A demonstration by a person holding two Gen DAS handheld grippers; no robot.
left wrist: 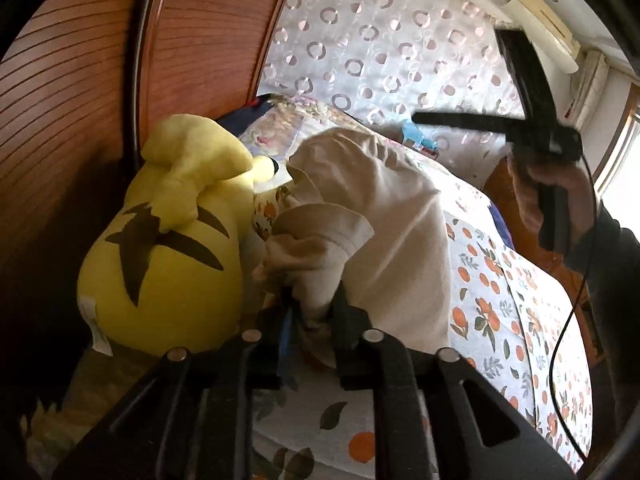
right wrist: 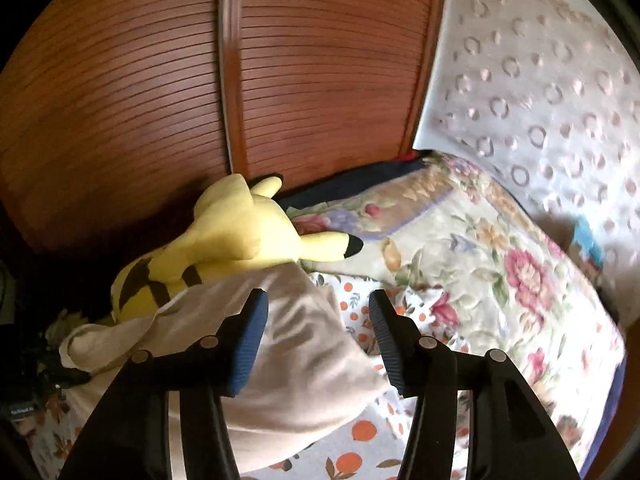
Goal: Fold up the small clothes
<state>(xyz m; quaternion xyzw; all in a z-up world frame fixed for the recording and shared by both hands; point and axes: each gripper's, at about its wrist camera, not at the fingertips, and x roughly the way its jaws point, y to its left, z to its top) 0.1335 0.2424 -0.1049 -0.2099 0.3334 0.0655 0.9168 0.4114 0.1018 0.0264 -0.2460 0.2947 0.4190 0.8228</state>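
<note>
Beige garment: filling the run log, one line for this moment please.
left gripper: shut on beige garment | right gripper: open, empty | yellow plush: beside garment

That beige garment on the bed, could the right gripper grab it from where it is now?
Probably yes. The right gripper is open, above the beige garment, with nothing between them. The left gripper already pinches one bunched end.

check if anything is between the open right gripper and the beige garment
Nothing visible blocks it. The right gripper is open above the beige garment, with only air between them. The left gripper is shut on the garment's bunched edge. The yellow plush toy lies beyond it, out of the path.
</note>
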